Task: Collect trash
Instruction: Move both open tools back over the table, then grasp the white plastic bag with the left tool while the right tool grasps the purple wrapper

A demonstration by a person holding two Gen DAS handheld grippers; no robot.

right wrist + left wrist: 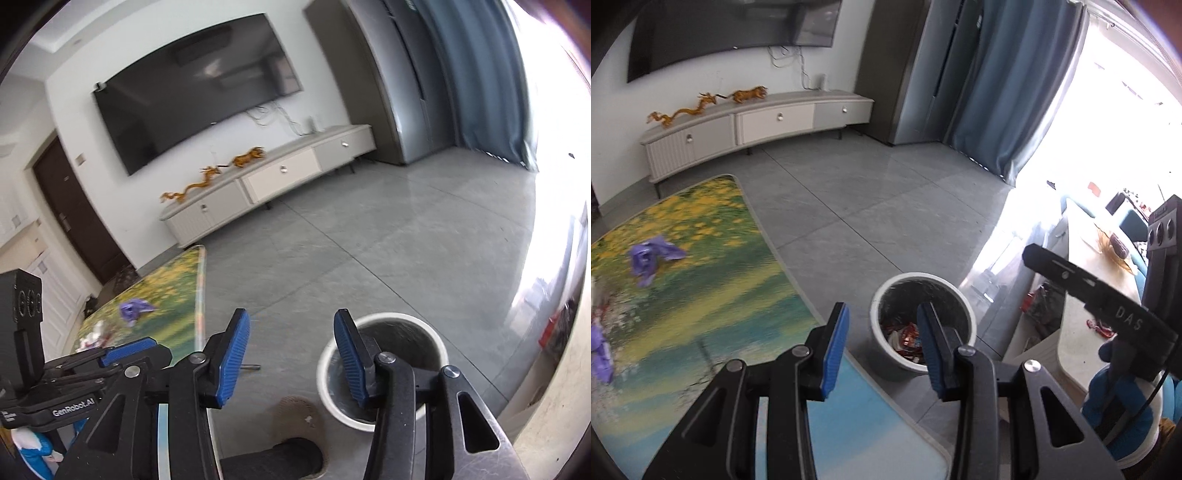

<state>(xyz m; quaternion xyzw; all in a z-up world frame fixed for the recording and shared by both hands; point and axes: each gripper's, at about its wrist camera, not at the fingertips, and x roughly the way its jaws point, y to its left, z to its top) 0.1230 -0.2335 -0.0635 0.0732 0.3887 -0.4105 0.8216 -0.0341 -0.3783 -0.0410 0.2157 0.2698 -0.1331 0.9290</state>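
White bin (882, 332), red wrappers (909, 338) inside, poss. paper too

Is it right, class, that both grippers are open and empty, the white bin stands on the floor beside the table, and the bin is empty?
Not quite: the white bin holds red wrappers, as the left wrist view shows. The rest stands.

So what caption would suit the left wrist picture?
Open left tool poised above the white bin holding red wrappers, purple trash waiting on the table.
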